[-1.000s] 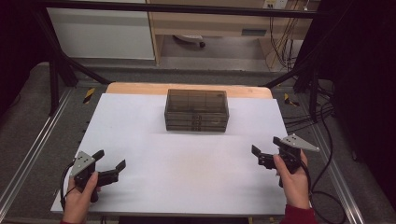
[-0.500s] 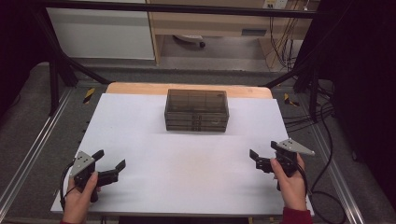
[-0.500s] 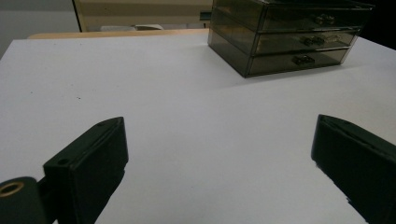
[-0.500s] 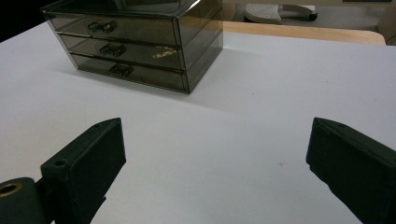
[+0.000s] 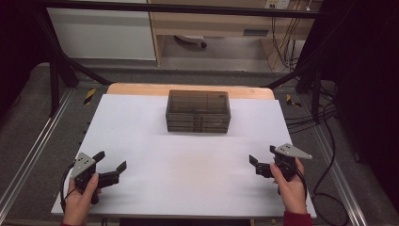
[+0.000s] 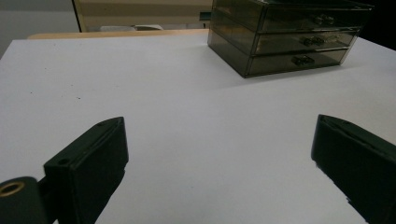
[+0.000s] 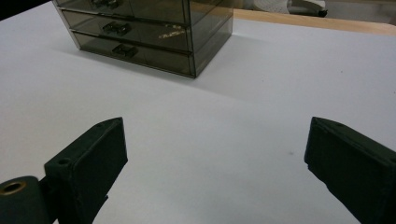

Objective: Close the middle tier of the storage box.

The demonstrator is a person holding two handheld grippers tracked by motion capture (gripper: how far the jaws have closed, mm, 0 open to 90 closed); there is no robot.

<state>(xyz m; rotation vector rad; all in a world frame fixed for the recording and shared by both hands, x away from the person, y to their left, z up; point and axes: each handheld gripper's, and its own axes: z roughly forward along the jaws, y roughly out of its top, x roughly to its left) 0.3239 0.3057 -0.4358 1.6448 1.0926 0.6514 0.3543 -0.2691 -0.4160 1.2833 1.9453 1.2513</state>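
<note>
I see a white surface [image 5: 188, 179] with a smoky clear drawer box [image 5: 198, 111] sitting at its far middle, its three drawers pushed in. My left tool [image 5: 111, 165] hovers at the near left corner, jaws spread, holding nothing. My right tool [image 5: 263, 161] hovers near the right edge, also spread and unloaded. Both are well apart from the box.

One smoky drawer chest [image 5: 198, 111] stands near the far edge of the tabletop [image 5: 188, 174]; it has three drawers, stacked. Two grippers sit near the front corners: the left gripper [image 5: 110, 167] and the right gripper [image 5: 262, 161], each in one hand.
</note>
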